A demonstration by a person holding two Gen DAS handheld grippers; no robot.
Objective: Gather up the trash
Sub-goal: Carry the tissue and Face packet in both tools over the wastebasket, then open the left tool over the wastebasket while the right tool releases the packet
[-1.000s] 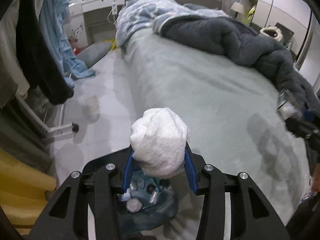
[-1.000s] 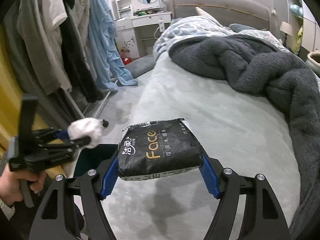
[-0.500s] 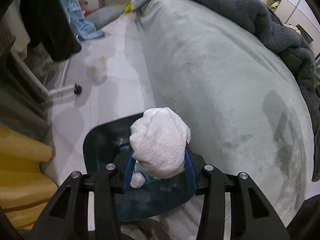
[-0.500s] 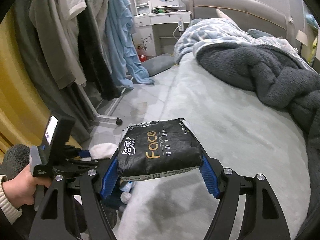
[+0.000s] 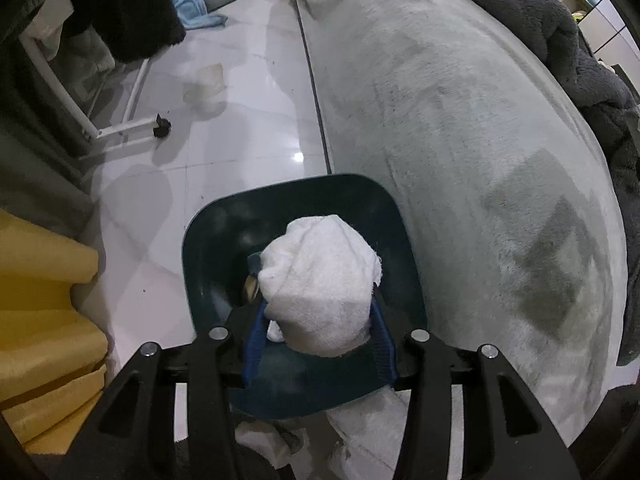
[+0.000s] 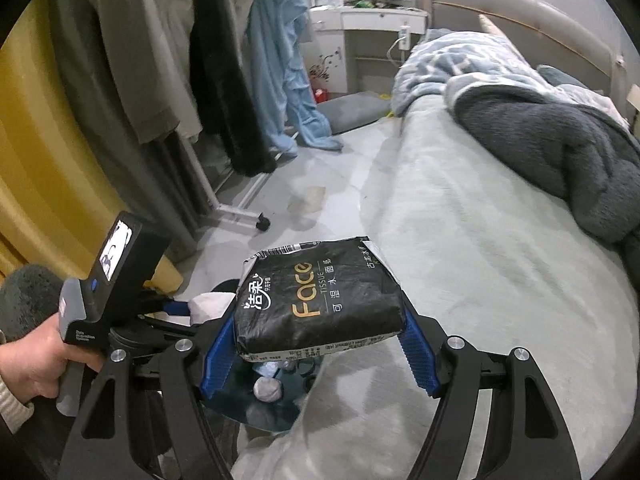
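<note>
Swung down off the bed, the white wad now hangs over the dark bin, pinched in the left gripper. It looks light and squashy (mid-body grip suits it). Right gripper clamps the black tissue pack, bin at 7 o'clock.

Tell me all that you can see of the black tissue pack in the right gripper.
The black tissue pack is a soft, slightly crumpled plastic packet, with gold "Face" lettering, white Chinese characters and a pale printed strip along its near edge. It lies roughly flat, label up, clamped on both sides between the blue pads of the right gripper, held above the bed's edge. Nothing else touches it.
</note>
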